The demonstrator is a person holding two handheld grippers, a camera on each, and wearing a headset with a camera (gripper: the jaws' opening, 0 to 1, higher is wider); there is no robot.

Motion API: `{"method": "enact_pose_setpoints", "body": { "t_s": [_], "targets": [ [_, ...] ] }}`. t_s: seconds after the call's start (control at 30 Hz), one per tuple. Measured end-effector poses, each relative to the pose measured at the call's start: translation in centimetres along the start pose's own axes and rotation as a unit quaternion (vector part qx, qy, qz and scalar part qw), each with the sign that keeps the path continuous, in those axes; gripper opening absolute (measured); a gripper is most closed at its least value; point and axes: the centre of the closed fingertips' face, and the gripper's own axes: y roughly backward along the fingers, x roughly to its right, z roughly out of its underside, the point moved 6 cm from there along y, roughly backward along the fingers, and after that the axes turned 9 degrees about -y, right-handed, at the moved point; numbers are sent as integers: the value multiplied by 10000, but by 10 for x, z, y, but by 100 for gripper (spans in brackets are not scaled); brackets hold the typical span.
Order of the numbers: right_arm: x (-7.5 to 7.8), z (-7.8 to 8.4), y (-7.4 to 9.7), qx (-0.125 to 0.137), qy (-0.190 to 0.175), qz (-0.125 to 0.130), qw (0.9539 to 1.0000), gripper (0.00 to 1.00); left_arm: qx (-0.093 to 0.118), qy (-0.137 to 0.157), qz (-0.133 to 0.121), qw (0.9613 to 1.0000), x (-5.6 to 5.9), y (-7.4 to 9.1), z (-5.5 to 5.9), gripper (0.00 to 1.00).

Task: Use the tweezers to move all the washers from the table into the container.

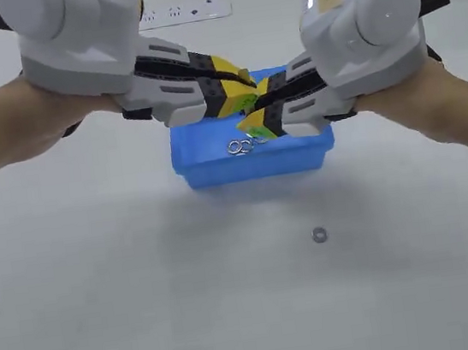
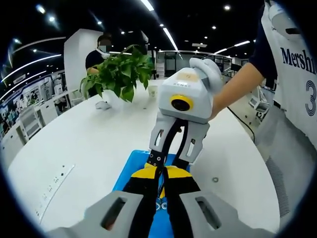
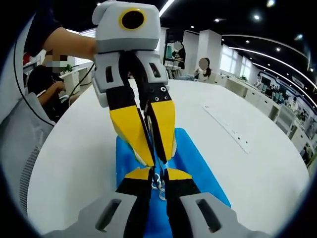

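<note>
Yellow jaws closed: left gripper [image 1: 245, 82], right gripper [image 1: 250, 129], above blue container [image 1: 250, 169].

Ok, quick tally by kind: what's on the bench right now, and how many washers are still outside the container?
Washer on the table: 1
Blue container: 1
Power strip: 1
Grippers: 2, left gripper and right gripper
Total: 5, leaving out the washers in the container, which overlap too much to count.
</note>
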Motion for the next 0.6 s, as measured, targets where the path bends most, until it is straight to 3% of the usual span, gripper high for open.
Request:
{"method": "enact_pose_setpoints", "body": {
  "t_s": [0.13, 0.6],
  "targets": [
    [1, 3, -3, -51, -43, 19, 10000, 11, -16, 68, -16, 10000, -2, -2, 4, 8],
    [-2, 1, 6, -93, -89, 23, 9999, 13, -21, 20, 51, 10000, 3, -1, 0, 8]
  ]
}}
